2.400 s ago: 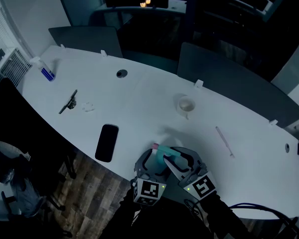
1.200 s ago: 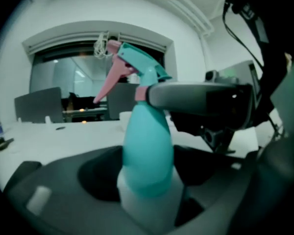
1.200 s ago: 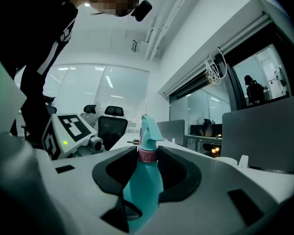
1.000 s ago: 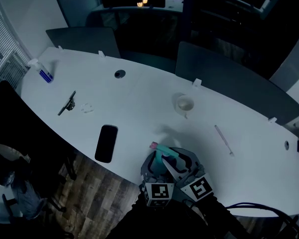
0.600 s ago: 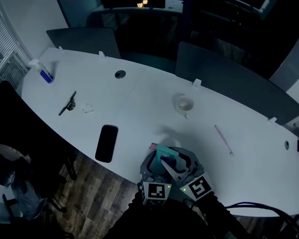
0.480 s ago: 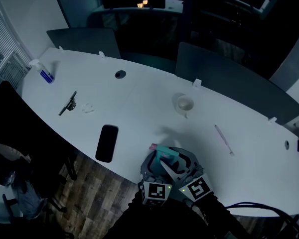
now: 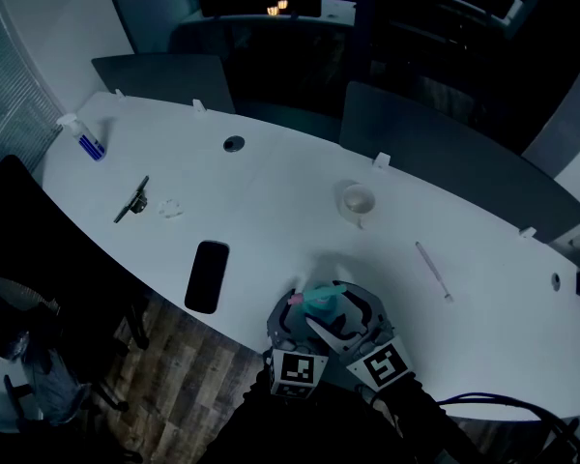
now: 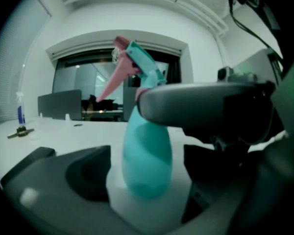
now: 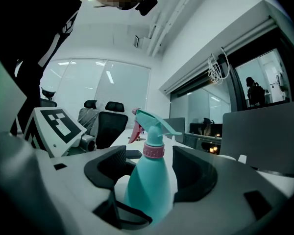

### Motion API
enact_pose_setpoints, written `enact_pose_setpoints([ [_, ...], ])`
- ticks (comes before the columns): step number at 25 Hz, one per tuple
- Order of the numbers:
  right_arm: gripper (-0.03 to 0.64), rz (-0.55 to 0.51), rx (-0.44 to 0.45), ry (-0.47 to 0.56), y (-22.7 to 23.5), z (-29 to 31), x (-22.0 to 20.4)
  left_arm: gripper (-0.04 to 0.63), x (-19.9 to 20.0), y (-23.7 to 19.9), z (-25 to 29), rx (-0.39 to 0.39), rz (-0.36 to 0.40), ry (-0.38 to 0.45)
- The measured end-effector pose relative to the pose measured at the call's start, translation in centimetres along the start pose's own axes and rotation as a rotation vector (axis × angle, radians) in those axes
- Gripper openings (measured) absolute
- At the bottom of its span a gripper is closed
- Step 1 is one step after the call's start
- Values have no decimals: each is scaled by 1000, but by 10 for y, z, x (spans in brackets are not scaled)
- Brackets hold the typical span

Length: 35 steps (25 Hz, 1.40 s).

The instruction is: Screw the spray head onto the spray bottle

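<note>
My right gripper [image 9: 152, 180] has just been opening. Its two dark pads now stand off either side of the teal spray bottle [image 9: 149, 192], with a gap showing on each flank, so I am not squeezing it. My left gripper [image 8: 147, 180] has also just been opening. The same bottle stands between its jaws with nothing pressing on it, and one jaw of my right gripper crosses the left gripper view just in front of the bottle's shoulder.

The bottle stands upright on the near edge of the white table [image 7: 271, 201], right in front of me. The spray head [image 9: 149, 124] sits on top with its pink collar [image 9: 153, 151] at the neck and its pink trigger [image 9: 134, 131] hanging on the left. It looks seated straight, though I cannot tell how tight the thread is.

To the left of the bottle, near the table's edge, lies a black phone [image 7: 208, 276]. Farther off, near the middle, stands a white cup [image 7: 359, 201]. A thin pale stick [image 7: 433, 271] lies to the right, and a small sprayer with a blue base [image 7: 85, 138] is at the far left.
</note>
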State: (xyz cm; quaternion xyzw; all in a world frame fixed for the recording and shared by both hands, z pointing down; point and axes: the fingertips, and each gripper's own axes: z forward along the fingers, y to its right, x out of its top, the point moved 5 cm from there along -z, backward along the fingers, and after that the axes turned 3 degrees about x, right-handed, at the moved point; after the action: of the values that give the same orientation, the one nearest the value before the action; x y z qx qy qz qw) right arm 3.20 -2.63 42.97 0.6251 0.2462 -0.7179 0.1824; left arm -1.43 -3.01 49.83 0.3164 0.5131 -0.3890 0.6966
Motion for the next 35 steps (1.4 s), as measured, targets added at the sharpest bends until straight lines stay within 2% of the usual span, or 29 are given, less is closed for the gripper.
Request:
enact_pose_setpoints([
  [4, 275, 9, -4, 2, 1, -1, 2, 463, 1, 2, -1, -20, 10, -32],
  [21, 269, 1, 13, -7, 9, -3, 10, 463, -3, 5, 9, -69, 55, -77],
  [24, 170, -12, 27, -36, 10, -2, 10, 463, -1, 2, 11, -84, 71, -79],
  [32, 161, -110, 34, -76, 8, 6, 12, 463, -4, 1, 13, -94, 95, -88],
  [35, 142, -96, 20, -74, 9, 7, 11, 463, -4, 1, 15, -100, 100, -88],
])
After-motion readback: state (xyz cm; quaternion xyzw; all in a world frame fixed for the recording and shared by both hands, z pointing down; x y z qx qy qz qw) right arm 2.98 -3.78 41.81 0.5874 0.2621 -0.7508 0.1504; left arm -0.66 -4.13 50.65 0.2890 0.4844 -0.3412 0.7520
